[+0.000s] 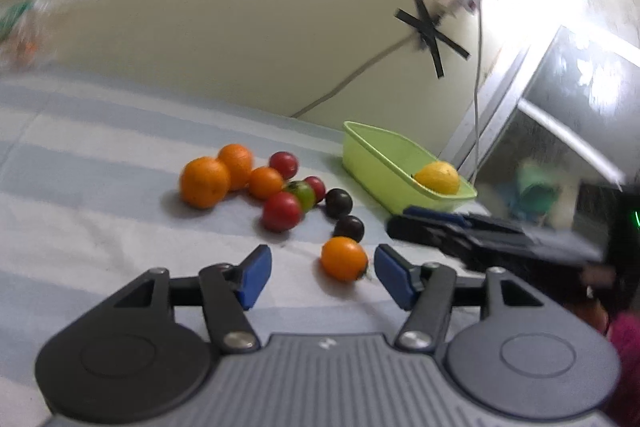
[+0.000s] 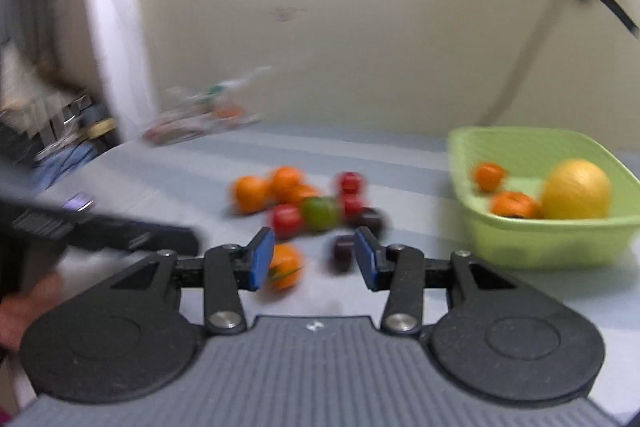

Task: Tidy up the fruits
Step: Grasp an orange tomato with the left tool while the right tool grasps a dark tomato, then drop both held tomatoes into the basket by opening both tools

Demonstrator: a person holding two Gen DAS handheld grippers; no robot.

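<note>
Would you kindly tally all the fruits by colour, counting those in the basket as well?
Orange: 6
Red: 3
Dark: 2
Green: 1
Yellow: 1
Total: 13
</note>
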